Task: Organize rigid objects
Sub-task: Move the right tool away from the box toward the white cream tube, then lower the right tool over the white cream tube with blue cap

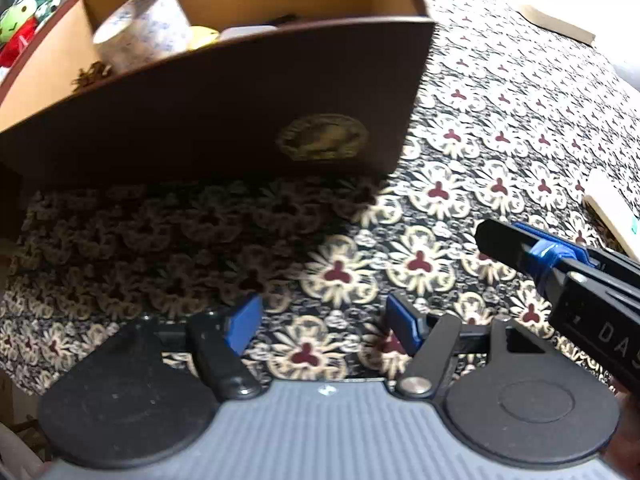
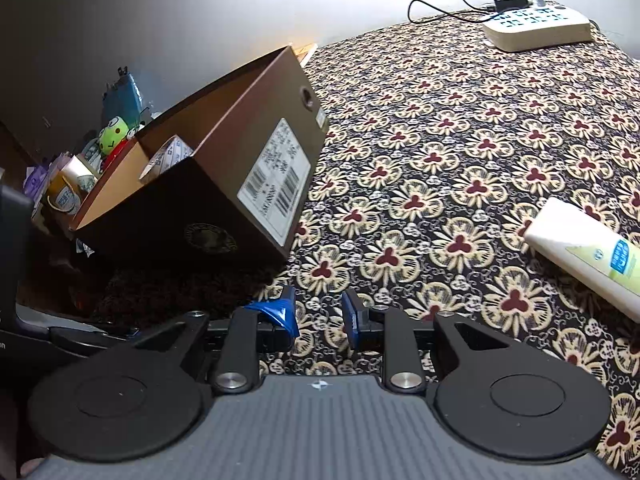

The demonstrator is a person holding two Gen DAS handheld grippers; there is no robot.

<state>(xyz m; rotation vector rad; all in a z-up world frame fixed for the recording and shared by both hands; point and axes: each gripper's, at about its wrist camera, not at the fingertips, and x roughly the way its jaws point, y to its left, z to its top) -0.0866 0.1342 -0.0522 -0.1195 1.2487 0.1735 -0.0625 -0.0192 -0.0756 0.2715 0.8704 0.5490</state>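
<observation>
1. While both tools hang low over the patterned cloth, neither carries anything: the left gripper has its blue pads set well apart with only cloth between them, and the right gripper shows a narrower gap, also bare.
2. A brown shoebox stands open ahead of the left gripper, already holding a roll of tape against its back corner, with something yellow and something white beside it, too hidden to name.
3. Off to the right, well apart from the box, a white bottle with a green label lies on its side on the cloth; it looks like the next rigid piece left loose.
4. The step in hand seems to be a pause between placements, with the box partly filled.
5. The next move likely calls for the right gripper to swing toward the bottle, widen its fingers to span the body, and close across the narrow side.
6. A power strip at the far edge stays plugged and is probably not part of the sorting.
</observation>
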